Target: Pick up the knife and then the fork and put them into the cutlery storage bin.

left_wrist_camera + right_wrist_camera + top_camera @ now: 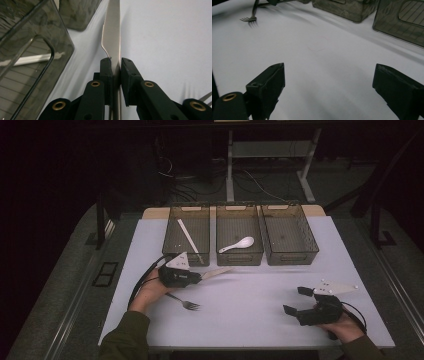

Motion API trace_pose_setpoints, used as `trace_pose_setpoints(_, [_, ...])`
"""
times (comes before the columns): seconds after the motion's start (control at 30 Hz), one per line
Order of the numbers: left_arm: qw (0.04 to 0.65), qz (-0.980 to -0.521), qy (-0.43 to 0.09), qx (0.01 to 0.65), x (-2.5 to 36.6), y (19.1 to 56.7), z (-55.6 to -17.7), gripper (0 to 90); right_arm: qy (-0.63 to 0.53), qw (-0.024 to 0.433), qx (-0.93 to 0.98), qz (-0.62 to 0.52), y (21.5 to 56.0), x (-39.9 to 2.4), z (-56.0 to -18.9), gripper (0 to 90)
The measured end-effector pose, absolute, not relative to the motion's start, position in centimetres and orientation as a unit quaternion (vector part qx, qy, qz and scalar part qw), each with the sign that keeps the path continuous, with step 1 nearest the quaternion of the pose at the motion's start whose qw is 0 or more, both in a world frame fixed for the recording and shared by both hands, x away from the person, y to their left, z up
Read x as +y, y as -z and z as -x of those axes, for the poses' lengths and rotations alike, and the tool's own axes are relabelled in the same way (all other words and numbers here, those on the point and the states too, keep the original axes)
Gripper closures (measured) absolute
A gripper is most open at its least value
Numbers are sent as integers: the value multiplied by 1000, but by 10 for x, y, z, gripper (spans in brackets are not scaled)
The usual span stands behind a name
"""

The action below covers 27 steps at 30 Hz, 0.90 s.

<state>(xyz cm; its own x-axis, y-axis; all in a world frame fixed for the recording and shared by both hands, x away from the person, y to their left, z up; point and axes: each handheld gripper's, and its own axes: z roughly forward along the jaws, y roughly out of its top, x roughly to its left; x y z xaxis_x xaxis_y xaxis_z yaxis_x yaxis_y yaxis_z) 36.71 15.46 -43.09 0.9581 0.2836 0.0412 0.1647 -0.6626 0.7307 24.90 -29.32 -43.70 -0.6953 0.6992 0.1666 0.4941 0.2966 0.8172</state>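
My left gripper (pixel 200 276) is shut on a metal table knife (pixel 216 272), whose serrated blade (pixel 112 32) sticks out past the pads toward the bins. It hovers just in front of the left bin (pixel 172 245), which holds a white stick (pixel 189 239). A white spoon (pixel 237 244) lies in the middle bin (pixel 239 257). A metal fork (pixel 184 302) rests on the white table beside my left hand, its tines (pixel 249 20) seen far off in the right gripper view. My right gripper (pixel 296 301) stands open near the front right with nothing between its pads.
A third bin (pixel 289 255) stands at the right of the row with nothing in it. The white table (pixel 250 305) ends close behind the bins. Cables and desk legs lie on the dark floor beyond.
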Motion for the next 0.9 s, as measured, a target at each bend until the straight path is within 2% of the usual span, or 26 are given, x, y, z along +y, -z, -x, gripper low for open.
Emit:
trace_pose_setpoints(0.23, [422,-895,-76,122,152,420,-362,795,-479,75,786,-384,428,-295,-249,108])
trace_pose_setpoints(0.67, [485,-866,-63,108,134,399,-351,795,-483,57,788,-377,421,-282,-255,110])
trace_pose_setpoints(0.9, [487,-866,-57,98,101,396,-342,795,-503,47,786,-356,409,-258,-264,189])
